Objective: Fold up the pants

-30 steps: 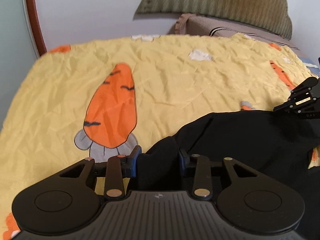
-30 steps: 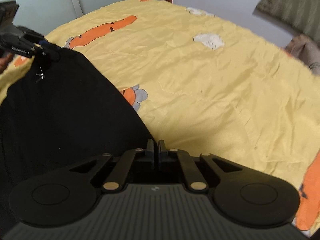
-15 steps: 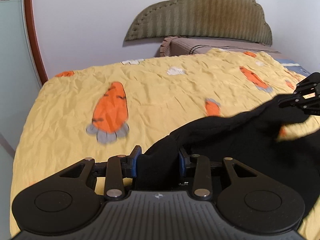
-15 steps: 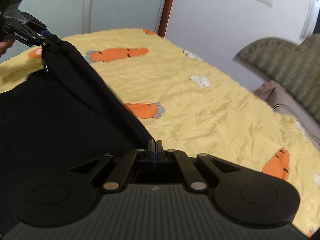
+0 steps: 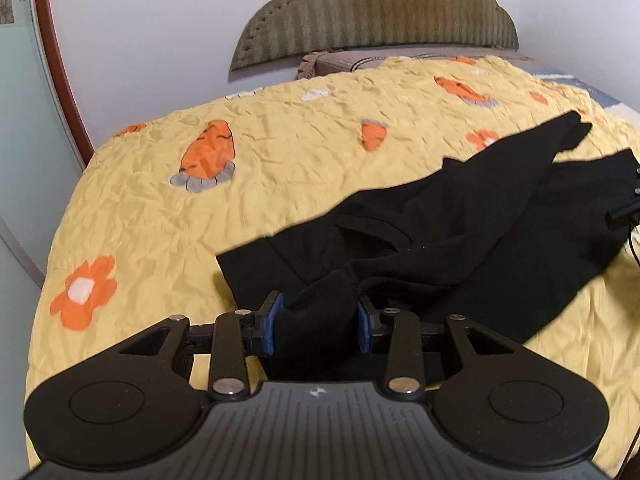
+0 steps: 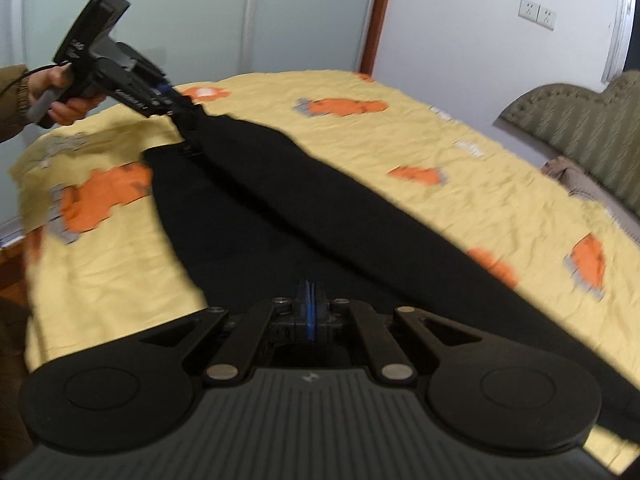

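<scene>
- Left wrist view: the left gripper (image 5: 316, 322) has its blue fingers (image 5: 273, 322) clamped on a thick bunch of the black pants (image 5: 460, 236), the same hold as a second ago. What has changed is the cloth ahead of those fingers. It was a bunched mound close in front; now it runs out long and fairly flat over the yellow bedspread (image 5: 160, 208), away to the right of the fingers. Only an edge of the right gripper (image 5: 626, 216) shows at the far right.
- Right wrist view: the right gripper (image 6: 308, 306) has its fingers pressed together on a thin edge of the pants (image 6: 280, 216), as before. The pants now stretch as a long band from these fingers up to the left gripper (image 6: 170, 98), held in a person's hand (image 6: 66, 98) far ahead and to the left.
- My reading: the pants have been drawn out lengthwise and are about ready to be laid flat for the first fold.
- Count: one pair of pants, two grippers, one bed, one headboard (image 5: 376, 12).
</scene>
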Action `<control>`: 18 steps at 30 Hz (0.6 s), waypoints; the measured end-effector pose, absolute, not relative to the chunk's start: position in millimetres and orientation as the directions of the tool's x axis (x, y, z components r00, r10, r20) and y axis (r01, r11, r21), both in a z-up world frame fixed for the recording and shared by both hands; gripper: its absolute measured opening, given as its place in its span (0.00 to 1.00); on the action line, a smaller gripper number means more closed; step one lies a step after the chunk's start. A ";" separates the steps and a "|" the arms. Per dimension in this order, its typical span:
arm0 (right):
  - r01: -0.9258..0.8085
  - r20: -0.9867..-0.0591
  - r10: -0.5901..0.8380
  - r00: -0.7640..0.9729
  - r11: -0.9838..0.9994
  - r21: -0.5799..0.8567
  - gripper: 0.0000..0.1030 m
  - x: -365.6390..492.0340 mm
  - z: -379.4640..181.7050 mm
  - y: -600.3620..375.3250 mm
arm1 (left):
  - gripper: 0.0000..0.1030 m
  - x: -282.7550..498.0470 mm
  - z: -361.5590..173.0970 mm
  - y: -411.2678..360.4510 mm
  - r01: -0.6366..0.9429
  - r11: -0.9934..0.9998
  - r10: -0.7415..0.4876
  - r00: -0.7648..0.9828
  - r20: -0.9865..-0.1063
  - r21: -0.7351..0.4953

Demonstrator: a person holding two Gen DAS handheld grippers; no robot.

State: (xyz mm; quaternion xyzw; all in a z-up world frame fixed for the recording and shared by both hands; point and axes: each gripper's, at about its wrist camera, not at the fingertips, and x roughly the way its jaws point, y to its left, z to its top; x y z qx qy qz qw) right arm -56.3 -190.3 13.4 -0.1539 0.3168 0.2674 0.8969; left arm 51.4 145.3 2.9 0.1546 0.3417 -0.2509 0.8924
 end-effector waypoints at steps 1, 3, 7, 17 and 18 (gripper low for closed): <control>-0.582 -0.656 0.389 0.647 0.808 -0.095 0.01 -63.6 9.1 -187.5 | 0.35 48.3 0.2 145.2 0.554 0.826 -0.340 0.638 -0.691 0.106; -0.582 -0.669 0.360 0.651 0.802 -0.136 0.01 -75.1 1.4 -179.2 | 0.35 43.0 -3.2 141.8 0.552 0.824 -0.327 0.648 -0.688 0.128; -0.409 -0.544 0.137 0.828 0.810 -0.420 0.12 -69.7 2.6 -180.7 | 0.35 41.5 -1.2 138.6 0.533 0.835 -0.313 0.664 -0.679 0.137; -0.360 -0.472 -0.048 0.880 0.579 -0.731 0.33 -20.4 -52.4 -197.7 | 0.35 54.4 19.9 151.1 0.476 0.879 -0.354 0.669 -0.653 0.011; -0.369 -0.480 -0.052 0.876 0.570 -0.734 0.29 -18.0 -57.4 -197.7 | 0.35 54.4 20.7 150.8 0.477 0.879 -0.353 0.671 -0.652 0.014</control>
